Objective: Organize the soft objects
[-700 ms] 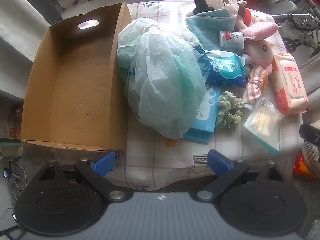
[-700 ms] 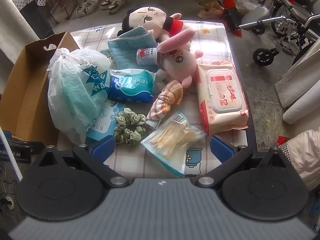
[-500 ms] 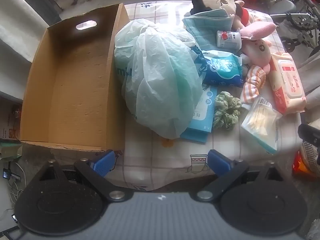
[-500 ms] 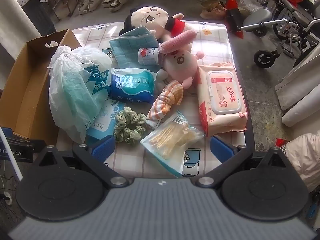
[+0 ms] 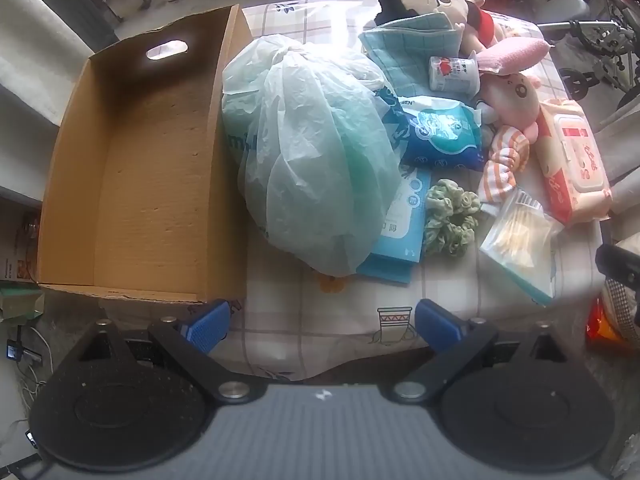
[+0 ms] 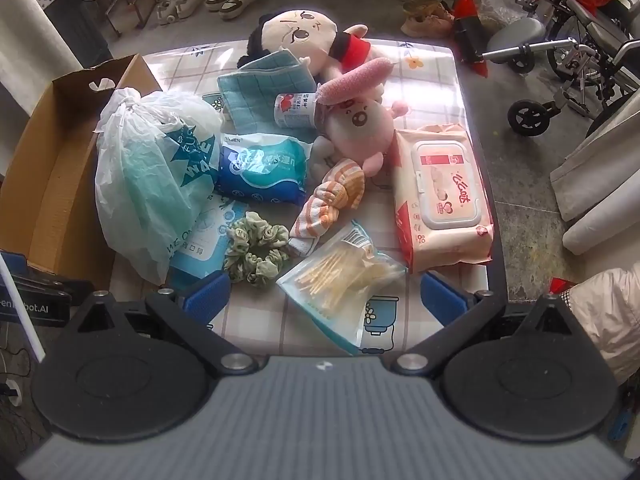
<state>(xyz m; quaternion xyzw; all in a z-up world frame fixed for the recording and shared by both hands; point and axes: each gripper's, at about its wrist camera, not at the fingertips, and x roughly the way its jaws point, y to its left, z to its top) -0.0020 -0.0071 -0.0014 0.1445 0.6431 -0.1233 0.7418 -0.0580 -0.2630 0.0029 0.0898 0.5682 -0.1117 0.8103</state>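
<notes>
Both tools hang above the near edge of the bench, each spread wide with nothing between its blue pads. The left tool looks straight down beside the near corner of the cardboard box, which stands open at the left end of the bench. The right tool tilts over a clear bag of cotton swabs. The soft things lie heaped on the checked cloth: a knotted pale green plastic bag right against the box wall, a blue tissue pack touching it, a green scrunchie just in front, a striped orange sock, a pink plush pig, a big-headed doll at the far side under a teal towel, and a pink pack of wet wipes at the right edge.
</notes>
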